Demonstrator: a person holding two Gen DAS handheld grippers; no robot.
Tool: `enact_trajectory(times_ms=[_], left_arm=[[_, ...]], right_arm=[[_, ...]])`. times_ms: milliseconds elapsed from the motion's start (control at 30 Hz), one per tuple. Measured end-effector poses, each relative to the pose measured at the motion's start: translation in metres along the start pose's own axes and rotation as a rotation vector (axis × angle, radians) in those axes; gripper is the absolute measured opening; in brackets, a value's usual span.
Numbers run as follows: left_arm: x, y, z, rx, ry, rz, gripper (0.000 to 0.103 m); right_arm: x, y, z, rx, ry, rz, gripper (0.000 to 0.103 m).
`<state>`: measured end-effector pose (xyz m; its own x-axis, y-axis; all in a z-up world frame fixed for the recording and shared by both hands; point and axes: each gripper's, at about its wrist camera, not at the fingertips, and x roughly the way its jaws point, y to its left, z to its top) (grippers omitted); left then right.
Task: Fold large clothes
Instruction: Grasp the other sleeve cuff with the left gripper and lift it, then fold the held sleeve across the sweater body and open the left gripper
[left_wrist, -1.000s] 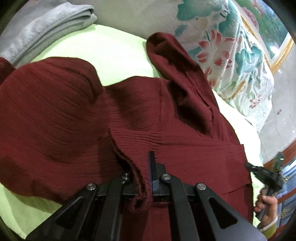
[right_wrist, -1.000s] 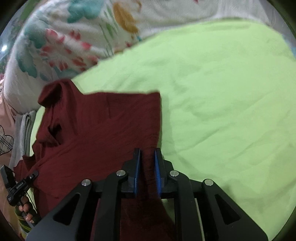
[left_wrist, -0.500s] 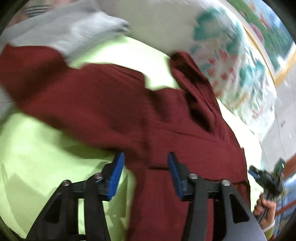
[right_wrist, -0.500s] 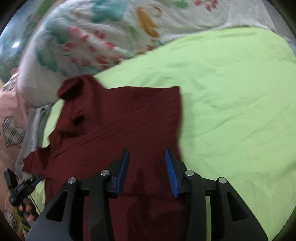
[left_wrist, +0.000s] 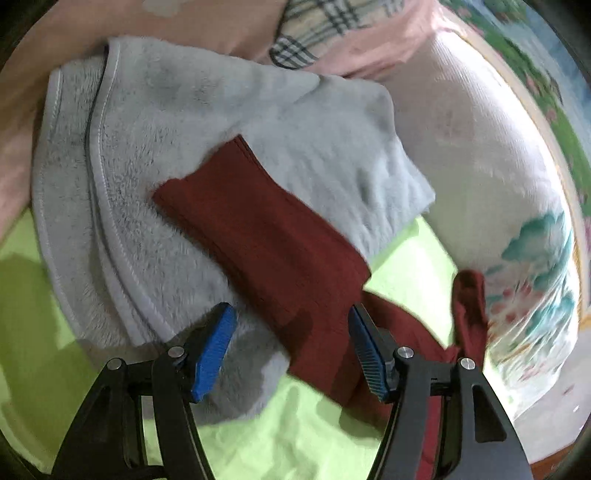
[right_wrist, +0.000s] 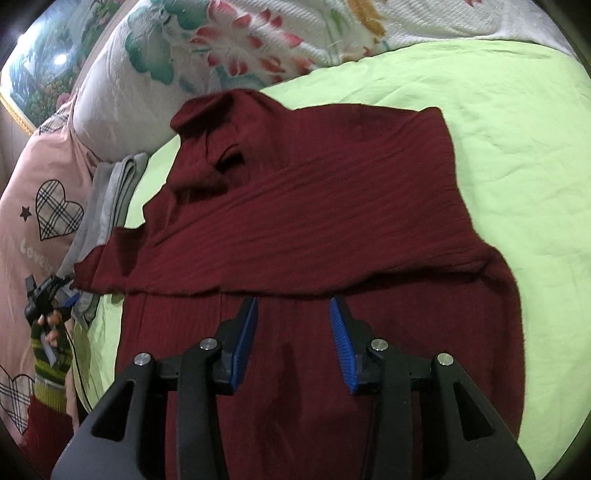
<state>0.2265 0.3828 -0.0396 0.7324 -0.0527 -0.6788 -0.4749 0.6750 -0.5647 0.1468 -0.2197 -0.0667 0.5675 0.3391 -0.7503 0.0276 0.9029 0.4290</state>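
A dark red ribbed sweater (right_wrist: 306, 206) lies on the lime-green bedsheet (right_wrist: 517, 122), its upper part folded down over its lower part, collar toward the pillows. My right gripper (right_wrist: 293, 341) hovers open over the lower part, just below the fold edge, with nothing pinched. One red sleeve (left_wrist: 258, 236) stretches out across a folded grey fleece blanket (left_wrist: 184, 122). My left gripper (left_wrist: 290, 347) is above that sleeve near the shoulder end, its jaws opening and its blue pads (left_wrist: 212, 347) clear of the cloth. In the right wrist view the left gripper (right_wrist: 48, 295) shows at the far left, held by a hand in a striped cuff.
A white floral quilt (right_wrist: 229, 48) is heaped behind the sweater. A pink cover with plaid hearts (right_wrist: 48, 206) lies to the left of the grey blanket (right_wrist: 110, 192). A framed picture (left_wrist: 554, 92) is on the wall. Bare green sheet (left_wrist: 55, 295) surrounds the sweater.
Both grippers let go of the sweater and opened. The left one swung over to the sleeve on the grey blanket. The right one drew back a little from the fold.
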Motion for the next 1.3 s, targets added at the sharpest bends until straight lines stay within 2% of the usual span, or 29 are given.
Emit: enact_trajectory(times_ms=[67, 100, 167, 200, 267, 333, 500, 633, 733, 833, 967, 1133, 1300], left_arm=[[0.001, 0.002, 0.007, -0.013, -0.026, -0.002, 0.059], [0.003, 0.001, 0.010, -0.016, -0.040, 0.003, 0.052], [0.009, 0.004, 0.016, -0.028, -0.054, 0.020, 0.026], [0.012, 0.005, 0.018, -0.029, -0.047, 0.021, 0.001], [0.011, 0.007, 0.018, -0.036, -0.055, 0.019, 0.004], [-0.001, -0.003, 0.011, -0.004, -0.098, -0.006, 0.003], [-0.031, -0.057, -0.021, 0.152, -0.158, -0.048, 0.002], [-0.042, -0.116, -0.062, 0.283, -0.150, -0.128, 0.002], [-0.040, -0.168, -0.100, 0.380, -0.116, -0.203, 0.002], [-0.030, -0.222, -0.148, 0.460, -0.038, -0.301, 0.002], [-0.009, -0.282, -0.211, 0.572, 0.054, -0.377, 0.002], [0.034, -0.343, -0.288, 0.705, 0.154, -0.377, 0.002], [0.081, -0.370, -0.344, 0.788, 0.238, -0.340, 0.002]], right_arm=[[0.000, 0.003, -0.001, -0.008, 0.004, -0.004, 0.042], [0.000, 0.003, -0.001, -0.008, 0.005, -0.004, 0.042], [-0.001, 0.004, -0.002, -0.009, 0.006, -0.004, 0.042], [-0.003, 0.005, -0.003, -0.010, 0.004, -0.002, 0.042], [-0.006, 0.005, -0.005, -0.010, 0.001, 0.007, 0.042], [-0.010, 0.005, -0.007, -0.013, -0.005, 0.012, 0.042], [-0.019, -0.001, -0.010, 0.006, -0.021, 0.019, 0.042], [-0.027, -0.007, -0.013, 0.030, -0.043, 0.024, 0.042], [-0.034, -0.015, -0.015, 0.052, -0.059, 0.030, 0.042], [-0.038, -0.024, -0.016, 0.073, -0.068, 0.031, 0.042], [-0.046, -0.042, -0.019, 0.112, -0.088, 0.024, 0.042], [-0.054, -0.062, -0.019, 0.159, -0.108, 0.015, 0.042], [-0.061, -0.077, -0.018, 0.195, -0.136, 0.008, 0.042]])
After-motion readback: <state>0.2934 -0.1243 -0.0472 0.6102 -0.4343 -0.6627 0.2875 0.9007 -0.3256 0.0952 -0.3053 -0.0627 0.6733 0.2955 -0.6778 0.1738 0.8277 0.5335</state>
